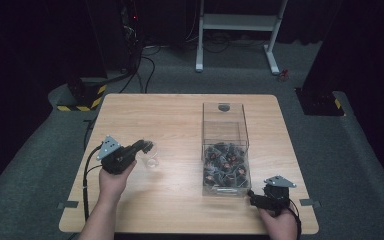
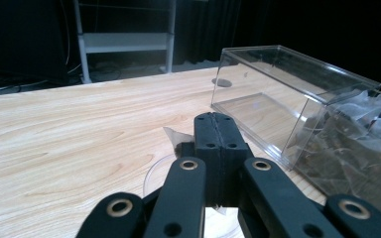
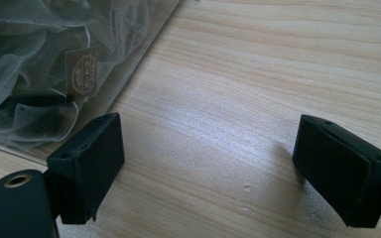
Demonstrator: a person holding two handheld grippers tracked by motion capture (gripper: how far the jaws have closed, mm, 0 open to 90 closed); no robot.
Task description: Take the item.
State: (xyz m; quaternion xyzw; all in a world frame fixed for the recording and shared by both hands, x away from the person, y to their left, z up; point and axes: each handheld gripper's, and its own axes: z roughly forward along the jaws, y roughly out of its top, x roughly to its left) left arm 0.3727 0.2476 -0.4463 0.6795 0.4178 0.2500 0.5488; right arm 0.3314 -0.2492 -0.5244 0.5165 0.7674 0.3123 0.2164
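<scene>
One wooden table [image 1: 180, 120] is carrying one clear plastic box [image 1: 225, 125], many tea-bag sachets [image 1: 226, 167] and one small clear cup [image 1: 151, 161].

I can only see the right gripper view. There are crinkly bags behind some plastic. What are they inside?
Observer: A clear box on the wooden table. The bags fill just its near end.
Operator: Where's my other gripper?
Observer: The left gripper is at the table's left side, over a small clear cup.
Operator: Is it open like mine?
Observer: No, its jaws are pressed together.
</scene>
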